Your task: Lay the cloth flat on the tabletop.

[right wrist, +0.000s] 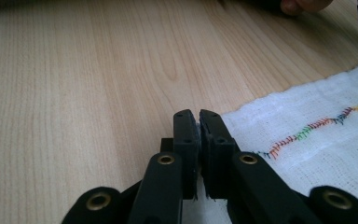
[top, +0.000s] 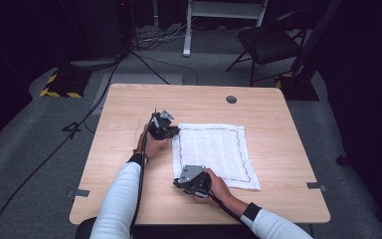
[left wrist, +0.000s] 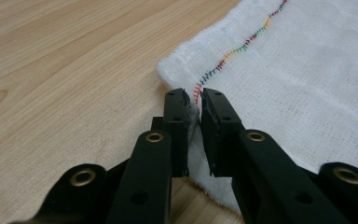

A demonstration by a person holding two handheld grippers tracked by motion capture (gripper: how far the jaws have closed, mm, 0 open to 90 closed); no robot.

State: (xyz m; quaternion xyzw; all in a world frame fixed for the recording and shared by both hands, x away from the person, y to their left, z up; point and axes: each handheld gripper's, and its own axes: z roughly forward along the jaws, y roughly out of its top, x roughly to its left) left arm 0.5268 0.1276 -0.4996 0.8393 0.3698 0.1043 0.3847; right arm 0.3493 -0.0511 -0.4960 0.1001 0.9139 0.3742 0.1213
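So the white cloth (top: 214, 152) lies flat on the wooden table (top: 129, 107), a bit right of centre. The left gripper (left wrist: 194, 100) is clamped on the cloth's left edge near the far corner, with fabric bunched between its jaws. The right gripper (right wrist: 198, 122) has pinched together at the near-left corner; cloth looks caught between the pads, though it's kinda hard to tell from that angle. Colourful stitching (left wrist: 235, 49) runs along the border.
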